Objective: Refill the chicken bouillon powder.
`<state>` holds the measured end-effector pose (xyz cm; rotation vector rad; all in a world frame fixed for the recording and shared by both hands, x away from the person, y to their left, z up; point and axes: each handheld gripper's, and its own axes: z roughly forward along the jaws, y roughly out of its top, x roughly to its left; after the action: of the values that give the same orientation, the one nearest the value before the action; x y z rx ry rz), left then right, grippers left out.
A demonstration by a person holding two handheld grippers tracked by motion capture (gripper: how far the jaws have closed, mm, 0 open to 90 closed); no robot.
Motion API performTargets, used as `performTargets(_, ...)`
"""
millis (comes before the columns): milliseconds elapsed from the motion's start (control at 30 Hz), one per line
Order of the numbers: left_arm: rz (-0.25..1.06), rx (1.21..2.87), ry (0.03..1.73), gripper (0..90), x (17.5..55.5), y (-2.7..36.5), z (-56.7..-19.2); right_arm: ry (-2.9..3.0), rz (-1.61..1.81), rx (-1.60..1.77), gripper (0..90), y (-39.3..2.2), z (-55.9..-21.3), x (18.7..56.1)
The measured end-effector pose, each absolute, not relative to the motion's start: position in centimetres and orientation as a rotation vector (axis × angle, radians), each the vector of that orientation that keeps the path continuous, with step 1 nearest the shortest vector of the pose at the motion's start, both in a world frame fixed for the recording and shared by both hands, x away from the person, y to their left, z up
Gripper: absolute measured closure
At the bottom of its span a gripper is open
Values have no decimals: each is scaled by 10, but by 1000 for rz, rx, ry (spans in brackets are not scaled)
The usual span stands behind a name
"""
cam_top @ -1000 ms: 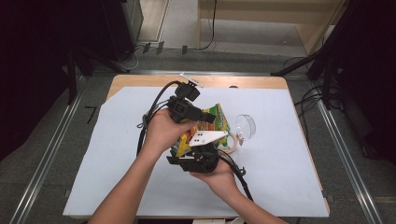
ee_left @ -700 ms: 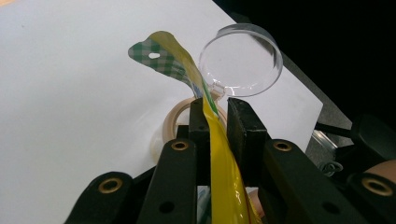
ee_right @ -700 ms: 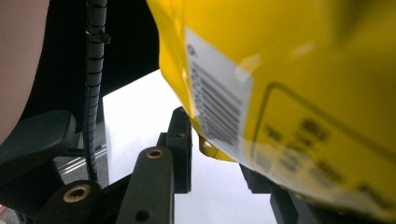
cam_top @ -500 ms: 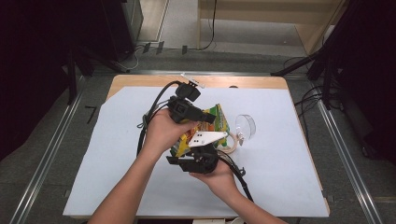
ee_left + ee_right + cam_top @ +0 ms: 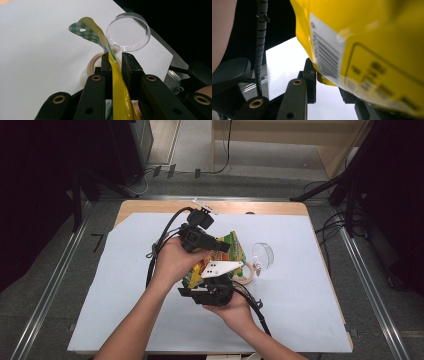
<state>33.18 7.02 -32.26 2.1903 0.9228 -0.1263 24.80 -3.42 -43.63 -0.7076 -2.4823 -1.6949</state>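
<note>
Yellow snack bag (image 5: 227, 251): glossy, crinkled plastic film, held up above the middle of the table (image 5: 150, 205), just beside the tape roll (image 5: 245, 272). The bag's flat sealed top edge carries a green-and-white check pattern with a small punched hang hole (image 5: 82, 30); its back panel bears a white barcode label (image 5: 325, 53). The left gripper (image 5: 116, 58), black and hard-edged, has its jaws closed narrow on the thin film below that edge. The right gripper (image 5: 212, 287), under a white three-cornered plate, has its jaws closed on the bag's lower corner. Beyond the bag lies a clear round plastic lid (image 5: 128, 31), smooth and shallow-rimmed, touching the beige tape roll. Both rest on a matt white sheet (image 5: 300, 270) covering the wooden table.
</note>
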Motion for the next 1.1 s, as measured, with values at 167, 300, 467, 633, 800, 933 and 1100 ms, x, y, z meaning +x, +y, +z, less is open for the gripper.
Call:
performTargets(167,-126,2192,922,806,332,70,-322,-2479,-1695,-707,722,-34,-436,248)
performTargets(300,-134,2187,920,805,332,71,-323,-2480,-1696,-702,722,-34,-436,247)
performTargets(467,-132,2190,924,805,332,71,-321,-2476,-1699,-704,723,-34,-435,247)
performTargets(633,-134,2205,931,804,332,69,-322,-2449,-1691,-711,723,-34,-435,247)
performTargets(800,-135,2208,923,803,332,68,-321,-2443,-1699,-721,724,-34,-435,246)
performTargets(933,-136,2210,921,803,332,67,-321,-2442,-1702,-726,723,-34,-436,246)
performTargets(1100,-135,2213,918,803,331,67,-321,-2451,-1706,-721,723,-35,-436,246)
